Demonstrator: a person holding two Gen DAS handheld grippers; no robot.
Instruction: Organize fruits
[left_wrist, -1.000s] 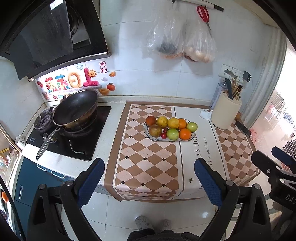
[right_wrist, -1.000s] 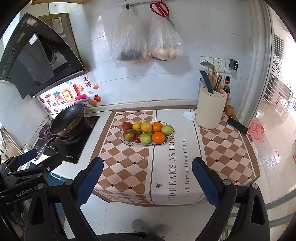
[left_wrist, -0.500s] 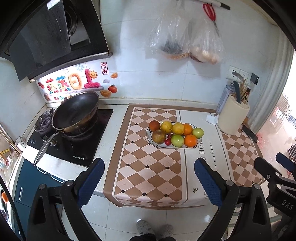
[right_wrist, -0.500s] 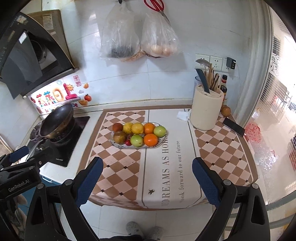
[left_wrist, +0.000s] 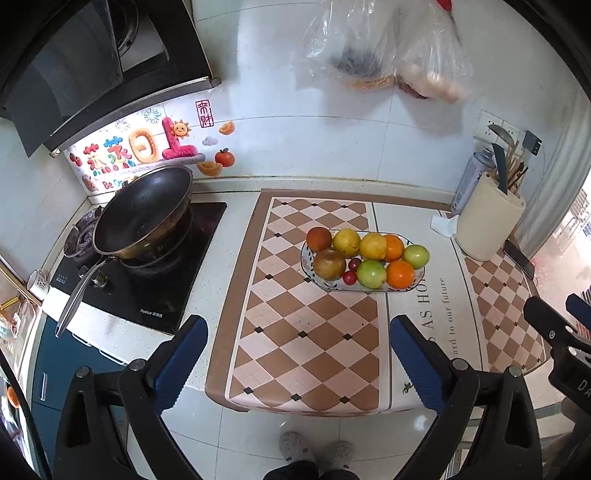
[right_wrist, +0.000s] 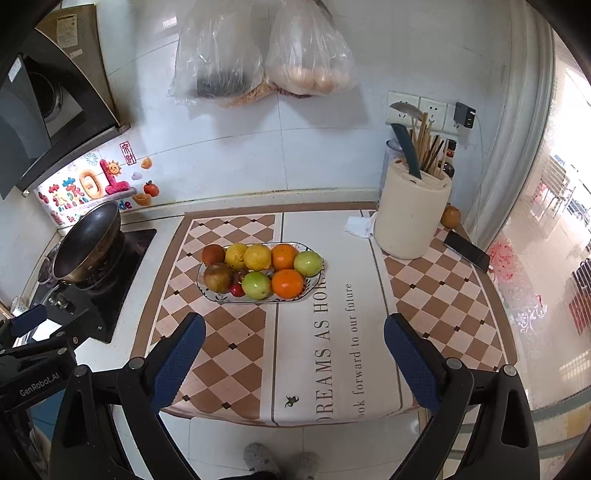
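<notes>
An oval glass plate (left_wrist: 419, 277) (right_wrist: 207, 291) on the checkered counter mat holds several fruits: oranges (left_wrist: 400, 274) (right_wrist: 287, 283), yellow lemons (left_wrist: 346, 242) (right_wrist: 257, 257), green apples (left_wrist: 371, 273) (right_wrist: 256, 284), brown fruits (left_wrist: 329, 263) (right_wrist: 218, 277) and small red ones (left_wrist: 349, 277). My left gripper (left_wrist: 295, 363) is open and empty, above the counter's front edge, short of the plate. My right gripper (right_wrist: 293, 360) is open and empty, also near the front edge. A lone orange fruit (right_wrist: 450, 216) sits behind the utensil holder.
A wok (left_wrist: 142, 212) sits on the stove at left. A cream utensil holder (right_wrist: 410, 214) with knife and chopsticks stands at back right, a phone (right_wrist: 467, 251) beside it, a crumpled tissue (right_wrist: 358, 226) nearby. Two plastic bags (right_wrist: 258, 55) hang on the wall.
Both grippers have moved forward and closer to the counter; the plate of fruit appears larger. Both stay open and empty.
</notes>
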